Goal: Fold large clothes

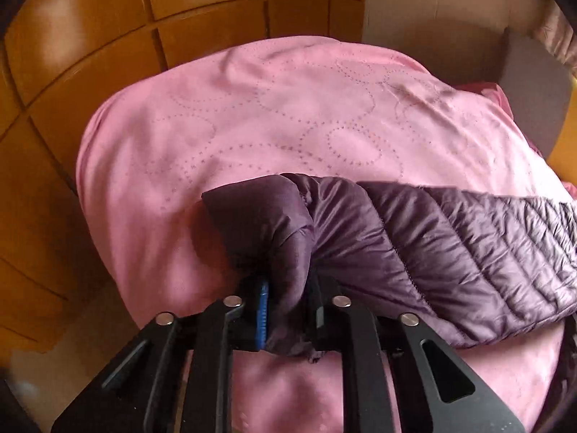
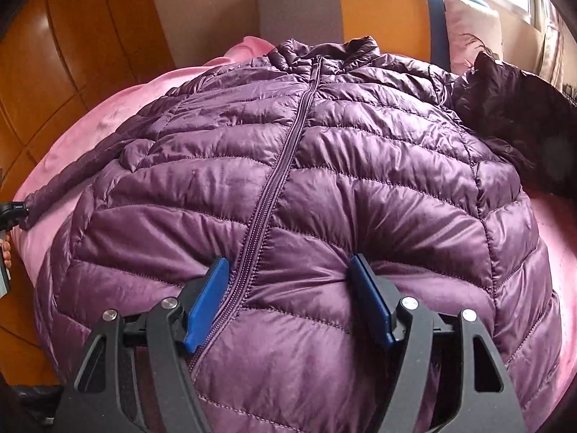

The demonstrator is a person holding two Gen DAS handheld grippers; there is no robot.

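Two grippers work on one purple quilted jacket, which lies front-up and zipped on a pink bedspread. The left gripper is clenched on the cuff end of the jacket's sleeve: the fabric is bunched between its blue-padded fingers and rises out of them, the rest of the sleeve trailing off to the jacket's body. In the right wrist view this same gripper shows only as a small black part at the far end of that sleeve, out beside the jacket's body on the pink cover.

The right gripper is spread wide and released, grasping nothing. Its blue pads press down on the jacket's lower front, one on each side of the zipper, so the puffy fabric dents around them. The zipper runs from between the pads up to the collar.

Beyond the collar stands a headboard in grey and orange panels, with a pinkish pillow leaning against it. The jacket's other sleeve lies dark and crumpled just below that pillow. Orange-brown wooden panels stand past the bedspread's edge on the held sleeve's side.
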